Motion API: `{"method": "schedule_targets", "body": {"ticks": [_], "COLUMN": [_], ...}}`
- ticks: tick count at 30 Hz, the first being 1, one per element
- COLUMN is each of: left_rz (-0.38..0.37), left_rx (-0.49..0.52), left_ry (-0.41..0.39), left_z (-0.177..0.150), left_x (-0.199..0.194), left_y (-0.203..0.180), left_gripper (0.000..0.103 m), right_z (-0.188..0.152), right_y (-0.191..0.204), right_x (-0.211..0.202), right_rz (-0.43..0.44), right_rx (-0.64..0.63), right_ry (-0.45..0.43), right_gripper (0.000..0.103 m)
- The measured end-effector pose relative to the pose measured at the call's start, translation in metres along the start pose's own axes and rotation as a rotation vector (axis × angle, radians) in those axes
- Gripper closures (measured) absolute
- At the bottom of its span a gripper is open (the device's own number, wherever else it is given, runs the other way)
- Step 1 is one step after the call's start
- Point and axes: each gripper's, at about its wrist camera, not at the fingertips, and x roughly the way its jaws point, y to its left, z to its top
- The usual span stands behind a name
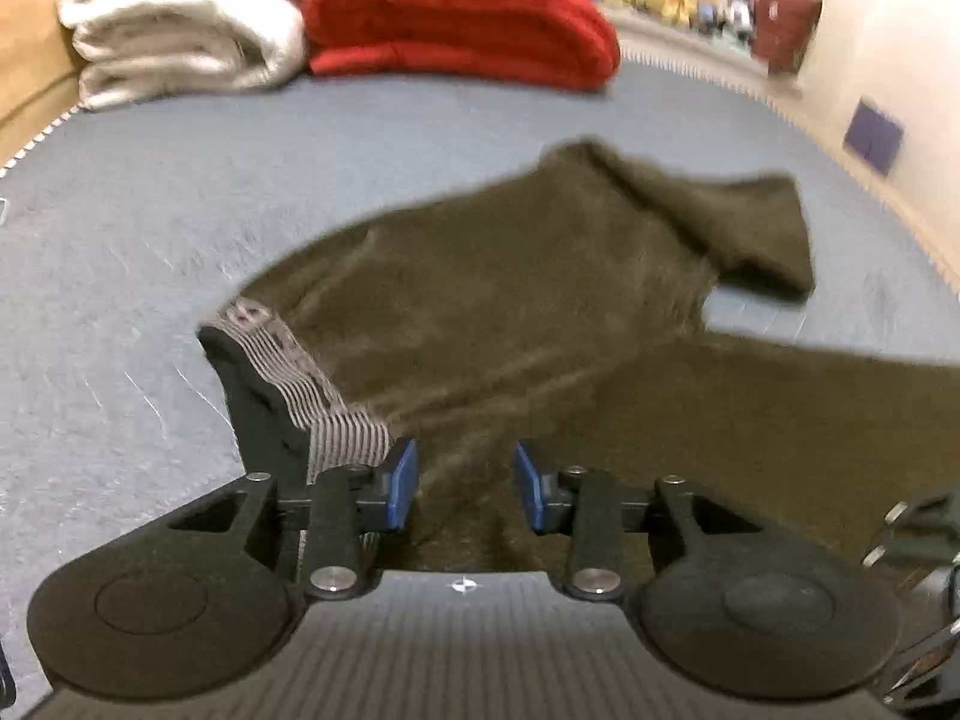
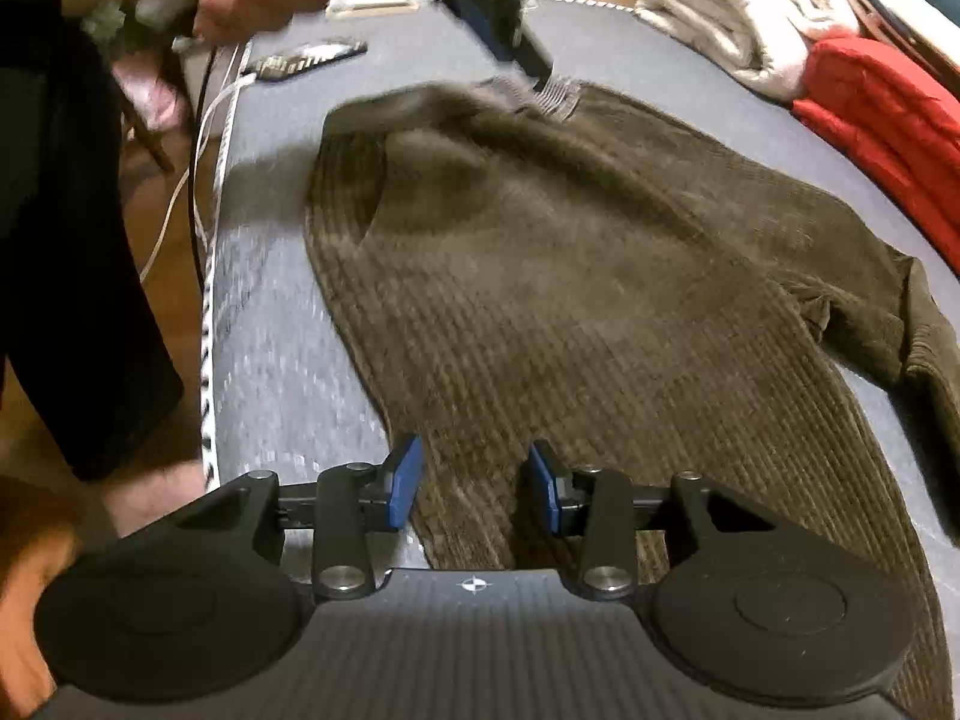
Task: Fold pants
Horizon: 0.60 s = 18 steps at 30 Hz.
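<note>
Left wrist view: I am looking down over the pants (image 1: 510,312), dark olive corduroy, lying spread on the grey-blue bed (image 1: 120,228), the striped waistband (image 1: 312,384) turned up at the near left.
Left gripper (image 1: 465,489): my blue pads are standing part open above the cloth with nothing between them; I am gripping nothing.
Right gripper (image 2: 474,489): my pads are also standing part open over the near edge of the corduroy, and no fabric is pinched.
Pant leg (image 1: 756,228): one end is lying flipped back at the far right, crooked, not lined up with the rest.
Far side: a red blanket (image 1: 456,18) and a white blanket (image 1: 180,18) are sitting stacked well apart from the pants.
Step in hand: I judge I am hovering between grasps, with a first lay-down done and the fold unfinished.
Next move: I am expecting to need both grippers lowered onto matching edges, pinching through every layer, then carrying them across evenly so the leg is not dragging askew.
</note>
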Motion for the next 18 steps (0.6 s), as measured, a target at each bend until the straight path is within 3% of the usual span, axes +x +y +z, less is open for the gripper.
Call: {"method": "schedule_targets", "body": {"ticks": [1, 2, 3, 5, 8, 12, 15, 18], "left_rz": [0.057, 0.112, 0.141, 0.169, 0.181, 0.134, 0.101, 0.083], "left_rx": [0.015, 0.027, 0.029, 0.040, 0.071, 0.110, 0.100, 0.076], "left_ry": [0.064, 0.132, 0.175, 0.175, 0.090, -0.078, -0.120, -0.156], "left_z": [-0.002, -0.005, -0.007, -0.003, 0.008, 0.028, 0.038, 0.050], "left_x": [0.017, 0.032, 0.043, 0.047, 0.036, 0.019, 0.019, 0.028], "left_y": [-0.001, 0.003, 0.006, 0.000, -0.027, -0.073, -0.103, -0.132], "left_gripper": [0.065, 0.078, 0.084, 0.084, 0.081, 0.067, 0.067, 0.067], "right_z": [0.001, 0.002, 0.003, 0.004, 0.000, -0.019, -0.043, -0.061], "right_y": [-0.004, -0.009, -0.014, -0.030, -0.068, -0.139, -0.191, -0.225], "right_x": [-0.004, -0.007, -0.009, -0.015, -0.032, -0.056, -0.067, -0.066], "right_rz": [-0.005, -0.015, -0.027, -0.067, -0.150, -0.272, -0.353, -0.408], "right_rx": [0.014, 0.029, 0.044, 0.087, 0.225, 0.561, 0.839, 1.003], "right_ry": [-0.013, -0.024, -0.033, -0.057, -0.116, -0.218, -0.286, -0.322], "right_gripper": [0.061, 0.061, 0.061, 0.061, 0.058, 0.058, 0.058, 0.057]}}
